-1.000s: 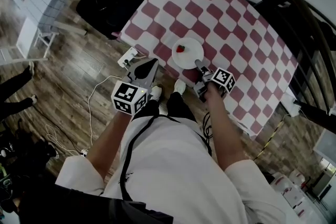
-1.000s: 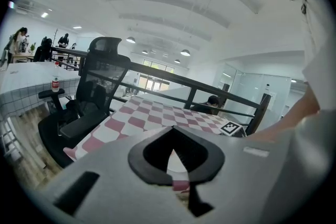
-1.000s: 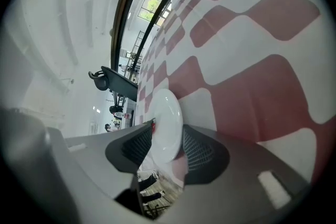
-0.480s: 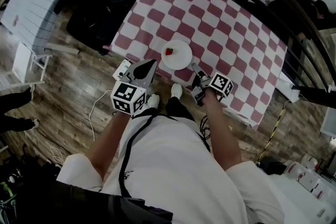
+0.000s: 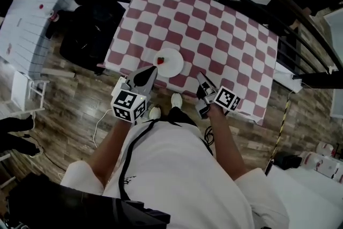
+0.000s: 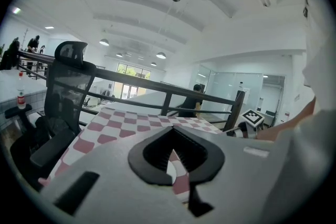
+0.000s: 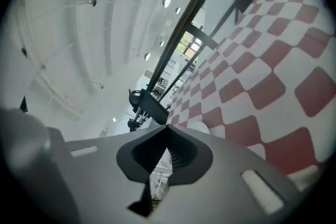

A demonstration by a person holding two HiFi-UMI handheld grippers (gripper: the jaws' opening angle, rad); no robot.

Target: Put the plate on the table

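"Plate down?"

"Apparently so: it lies on the table by the near edge. Left gripper closed and empty; right gripper jaws have just closed on nothing. Nothing looks left to do."

A round white plate with a small red item sits on the red-and-white checked tablecloth, near its front edge. The grey left gripper is just beside the plate. The grey right gripper is farther along, its jaws just closed on nothing.
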